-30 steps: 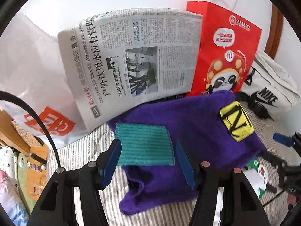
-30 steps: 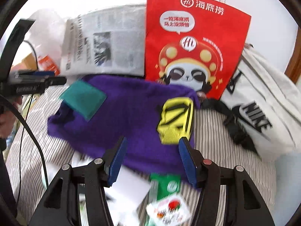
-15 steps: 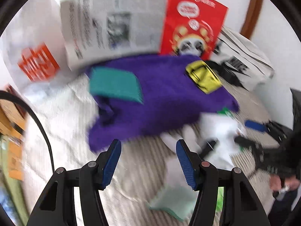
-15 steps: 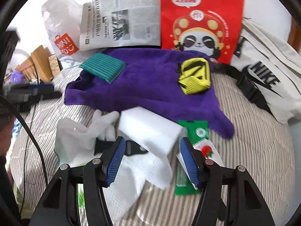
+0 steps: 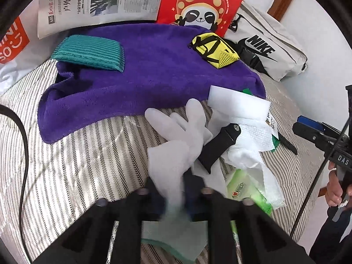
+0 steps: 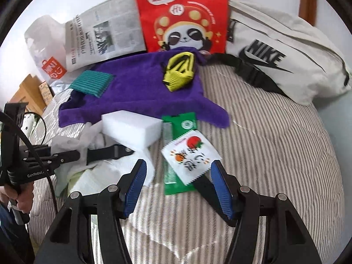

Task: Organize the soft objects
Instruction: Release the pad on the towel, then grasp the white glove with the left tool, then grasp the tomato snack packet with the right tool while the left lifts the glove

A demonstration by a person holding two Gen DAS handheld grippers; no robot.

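A purple towel [image 5: 143,74] lies on the striped bed, with a teal cloth [image 5: 88,52] and a yellow pouch [image 5: 214,49] on it. My left gripper [image 5: 173,195] is shut on the cuff of a white glove [image 5: 182,136], whose fingers point toward the towel. A white sponge block [image 6: 132,124], white tissue [image 5: 250,140] and a black strap [image 5: 220,145] lie beside the glove. My right gripper [image 6: 178,189] is open and empty, just above a white snack packet [image 6: 190,154] and a green packet [image 6: 180,154].
A newspaper [image 5: 99,2], a red panda bag [image 6: 182,15], a white Nike bag [image 6: 286,61] and a white plastic bag [image 6: 44,50] line the back. A green wipes pack [image 5: 244,191] and a pale green cloth [image 5: 176,237] lie near my left gripper.
Both grippers have pulled back from the towel toward the pile at the front. My left gripper has closed on the white glove; it was open before.
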